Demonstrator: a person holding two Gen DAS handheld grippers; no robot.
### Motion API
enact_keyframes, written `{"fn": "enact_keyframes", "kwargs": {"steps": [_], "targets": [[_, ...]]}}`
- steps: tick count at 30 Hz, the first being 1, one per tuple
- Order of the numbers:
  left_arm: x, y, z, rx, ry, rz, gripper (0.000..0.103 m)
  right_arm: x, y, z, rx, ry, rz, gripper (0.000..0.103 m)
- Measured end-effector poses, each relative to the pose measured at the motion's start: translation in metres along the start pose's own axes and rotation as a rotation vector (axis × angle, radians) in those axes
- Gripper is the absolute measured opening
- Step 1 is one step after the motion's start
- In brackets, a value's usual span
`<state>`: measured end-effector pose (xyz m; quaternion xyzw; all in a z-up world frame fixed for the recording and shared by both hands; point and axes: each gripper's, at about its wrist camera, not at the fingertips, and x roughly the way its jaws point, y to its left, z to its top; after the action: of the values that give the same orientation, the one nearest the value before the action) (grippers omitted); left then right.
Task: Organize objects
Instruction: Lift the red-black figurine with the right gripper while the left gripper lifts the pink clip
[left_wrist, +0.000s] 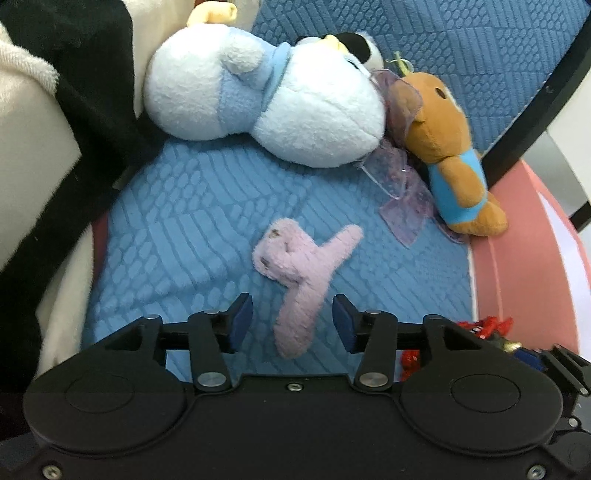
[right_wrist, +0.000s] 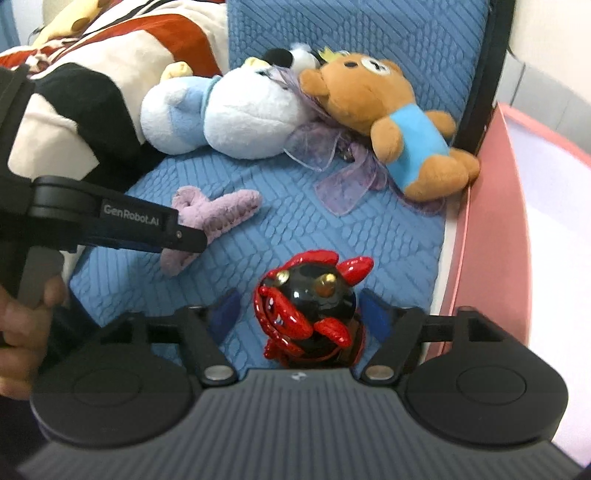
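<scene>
Sitting between the wide-apart fingers of the right gripper (right_wrist: 297, 314) is a shiny red and black toy (right_wrist: 308, 310). The blue pads are beside it at 9 and 3 o'clock, with a gap on each side, so nothing is held.

The left gripper (left_wrist: 292, 325) is spread wide too. The bottom leg of a fuzzy purple toy (left_wrist: 301, 284) lies between its fingers, not pinched. In the right view the left gripper comes in from 9 o'clock and covers part of that purple toy. A hand (right_wrist: 22, 325) holds its handle at 8 o'clock.

All the toys lie on a bumpy blue cushion (right_wrist: 332, 243). Farther off, at 12 o'clock, a big white and blue stuffed animal (left_wrist: 258, 99) lies on its side. A brown teddy bear (right_wrist: 391, 125) in a blue shirt rests at 1 o'clock, touching it. A thin purple ribbon (right_wrist: 340, 188) lies by them. A pink edge (right_wrist: 491, 221) runs along the cushion at 3 o'clock.
</scene>
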<state>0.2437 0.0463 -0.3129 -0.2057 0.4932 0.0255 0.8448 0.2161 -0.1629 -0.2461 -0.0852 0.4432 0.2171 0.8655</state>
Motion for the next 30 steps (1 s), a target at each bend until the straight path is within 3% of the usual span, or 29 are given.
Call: {"fn": "enact_keyframes", "kwargs": {"steps": [2, 10, 13, 15, 22, 24, 26, 30], "targets": [[0.002, 0.001, 0.003, 0.004, -0.002, 0.003, 0.053, 0.004, -0.001, -0.001, 0.006, 0.015, 0.017, 0.082], [0.014, -0.005, 0.017, 0.059, -0.014, 0.046, 0.063, 0.012, -0.008, -0.013, 0.101, 0.04, 0.002, 0.079], [0.019, -0.011, 0.02, 0.101, -0.009, 0.062, 0.063, 0.012, -0.008, -0.012, 0.104, 0.018, 0.003, 0.073], [0.022, -0.013, 0.023, 0.118, -0.008, 0.069, 0.063, 0.015, -0.008, -0.013, 0.109, 0.024, 0.031, 0.075], [0.031, -0.016, 0.029, 0.139, -0.006, 0.074, 0.062, 0.02, -0.001, -0.012, 0.065, -0.033, -0.001, 0.077], [0.032, -0.016, 0.029, 0.126, -0.024, 0.07, 0.06, 0.023, -0.002, -0.012, 0.07, -0.029, -0.013, 0.076], [0.033, -0.015, 0.031, 0.116, -0.034, 0.055, 0.05, 0.022, -0.001, -0.011, 0.08, -0.038, -0.023, 0.074], [0.032, -0.017, 0.031, 0.107, -0.039, 0.051, 0.049, 0.02, 0.004, -0.009, 0.054, -0.039, -0.045, 0.064]]}}
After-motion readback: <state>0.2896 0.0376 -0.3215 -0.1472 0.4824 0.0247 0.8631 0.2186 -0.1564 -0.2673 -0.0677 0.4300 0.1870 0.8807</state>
